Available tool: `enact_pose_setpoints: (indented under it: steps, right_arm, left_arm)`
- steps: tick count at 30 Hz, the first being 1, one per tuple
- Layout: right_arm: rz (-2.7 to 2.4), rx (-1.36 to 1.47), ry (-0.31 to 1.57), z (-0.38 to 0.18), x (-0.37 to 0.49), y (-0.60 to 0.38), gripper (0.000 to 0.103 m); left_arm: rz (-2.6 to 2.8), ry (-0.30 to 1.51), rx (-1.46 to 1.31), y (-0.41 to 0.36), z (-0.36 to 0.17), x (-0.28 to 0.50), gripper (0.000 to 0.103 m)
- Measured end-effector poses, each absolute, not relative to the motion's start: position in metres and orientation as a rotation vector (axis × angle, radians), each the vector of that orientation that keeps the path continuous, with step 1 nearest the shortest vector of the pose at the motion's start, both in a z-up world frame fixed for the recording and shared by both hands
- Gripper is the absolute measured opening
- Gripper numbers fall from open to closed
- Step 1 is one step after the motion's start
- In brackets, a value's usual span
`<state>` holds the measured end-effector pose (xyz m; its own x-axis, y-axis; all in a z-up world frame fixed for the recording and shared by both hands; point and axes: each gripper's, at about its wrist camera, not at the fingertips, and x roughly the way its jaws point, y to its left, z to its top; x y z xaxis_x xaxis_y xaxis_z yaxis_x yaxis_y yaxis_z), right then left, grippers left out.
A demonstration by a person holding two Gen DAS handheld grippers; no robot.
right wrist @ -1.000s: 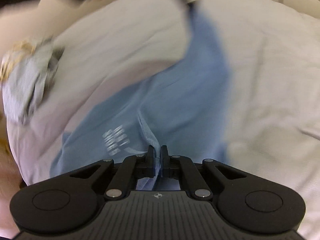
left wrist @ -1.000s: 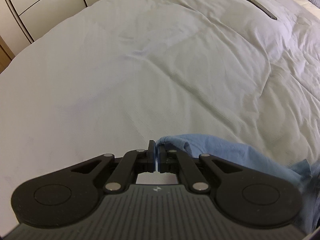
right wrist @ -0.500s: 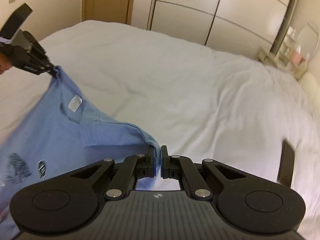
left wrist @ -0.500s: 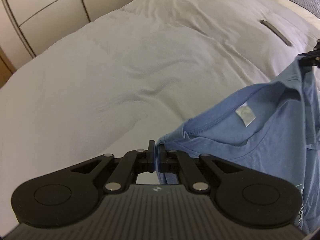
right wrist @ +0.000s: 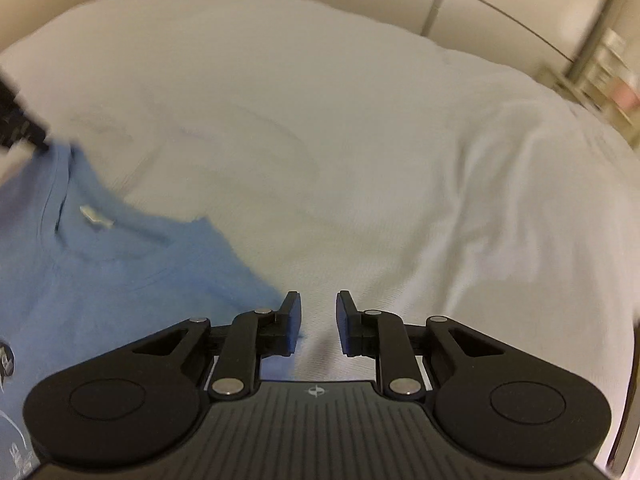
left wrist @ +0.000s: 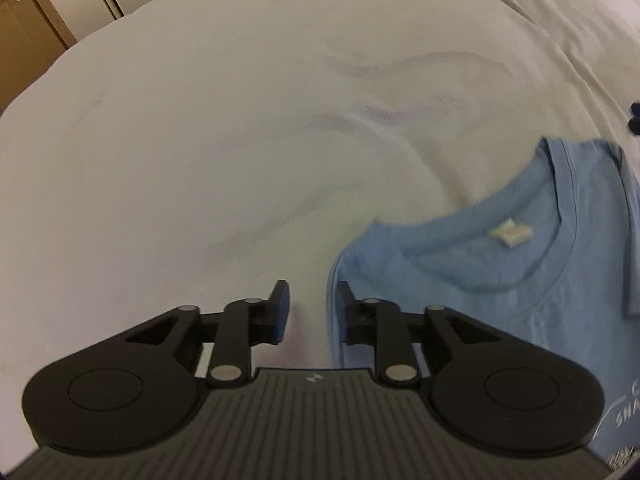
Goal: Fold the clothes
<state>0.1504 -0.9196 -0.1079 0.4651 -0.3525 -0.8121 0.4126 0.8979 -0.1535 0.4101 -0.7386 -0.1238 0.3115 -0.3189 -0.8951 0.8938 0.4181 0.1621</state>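
Left gripper (left wrist: 310, 308): jaws stood apart, nothing between them; the gap showed bare bedding; its right finger (left wrist: 345, 298) lay over the shoulder edge of the blue T-shirt (left wrist: 460, 280), though whether it touched the cloth could not be told.
Right gripper (right wrist: 318, 322): jaws likewise parted and empty; white cover showed in the gap; its left finger (right wrist: 291, 322) sat over the shirt's other shoulder corner; contact could not be told there either.
Blue T-shirt: lay on the white duvet (left wrist: 200, 140), released by both tongs; neck opening faced away from the cameras; shoulders lay nearest the two grippers; the garment spread between them, to the right in the left wrist view and to the left in the right wrist view (right wrist: 100, 280).
Collar (left wrist: 560, 248): ribbed, round, curving across the shirt's top.
Neck label (left wrist: 511, 234): small, white, just inside the back of the collar.
Print (left wrist: 620, 412): pale lettering on the chest, cut off at the frame edge; unreadable.
Duvet: creased in long shallow folds beyond the shirt; both views were blurred.
Wardrobe doors (right wrist: 500, 0): pale panels behind the bed in the right wrist view.
Wooden door (left wrist: 24, 20): brown, with a handle, at the upper left of the left wrist view.
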Motion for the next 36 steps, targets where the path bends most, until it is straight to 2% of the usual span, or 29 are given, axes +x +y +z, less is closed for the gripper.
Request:
enact_pose_setpoints:
  steps: [4, 7, 9, 10, 13, 14, 16, 17, 18, 20, 26, 33, 34, 35, 36]
  right_arm:
    - [-0.503, 0.19, 0.929, -0.092, 0.118, -0.919, 0.035]
    - [-0.441, 0.217, 0.915, -0.084, 0.092, -0.883, 0.048]
    - [-0.379, 0.205, 0.942, -0.093, 0.084, -0.848, 0.069]
    - [-0.349, 0.186, 0.965, -0.101, 0.083, -0.831, 0.073]
    - [-0.281, 0.125, 1.005, -0.127, 0.094, -0.795, 0.075]
    - [-0.273, 0.098, 1.013, -0.136, 0.099, -0.788, 0.075]
    - [-0.294, 0.054, 1.031, -0.151, 0.11, -0.786, 0.058]
    - [-0.308, 0.062, 1.035, -0.154, 0.111, -0.792, 0.032]
    - [-0.322, 0.08, 1.029, -0.153, 0.109, -0.798, 0.012]
    - [-0.362, 0.113, 1.003, -0.143, 0.098, -0.811, 0.0]
    - [-0.61, 0.15, 0.912, -0.088, 0.043, -0.889, 0.0]
    - [-0.808, 0.091, 0.919, -0.088, 0.023, -0.958, 0.0]
    - [-0.823, 0.093, 0.921, -0.088, 0.022, -0.961, 0.003]
    - [-0.831, 0.105, 0.917, -0.092, 0.025, -0.96, 0.012]
    - [-0.826, 0.124, 0.911, -0.094, 0.025, -0.956, 0.015]
  left_arm:
    - [-0.924, 0.946, 0.733, -0.725, -0.123, 0.384, 0.023]
    - [-0.948, 0.994, 0.693, -0.718, -0.127, 0.36, 0.024]
    - [-0.964, 1.026, 0.666, -0.713, -0.13, 0.343, 0.024]
    - [-0.972, 1.042, 0.652, -0.71, -0.131, 0.335, 0.024]
    - [-0.993, 1.088, 0.613, -0.703, -0.135, 0.312, 0.024]
    - [-0.99, 1.087, 0.62, -0.701, -0.135, 0.31, 0.024]
    - [-0.988, 1.081, 0.625, -0.696, -0.134, 0.307, 0.024]
    - [-0.987, 1.076, 0.625, -0.694, -0.132, 0.307, 0.024]
    - [-0.986, 1.071, 0.625, -0.692, -0.13, 0.307, 0.024]
    - [-0.978, 1.062, 0.629, -0.687, -0.125, 0.309, 0.024]
    - [-0.989, 1.042, 0.635, -0.688, -0.115, 0.301, 0.025]
    - [-1.044, 1.019, 0.661, -0.701, -0.111, 0.275, 0.028]
    - [-1.05, 1.017, 0.665, -0.703, -0.111, 0.271, 0.029]
    - [-1.045, 1.022, 0.671, -0.701, -0.112, 0.269, 0.03]
    - [-1.04, 1.026, 0.677, -0.7, -0.113, 0.266, 0.03]
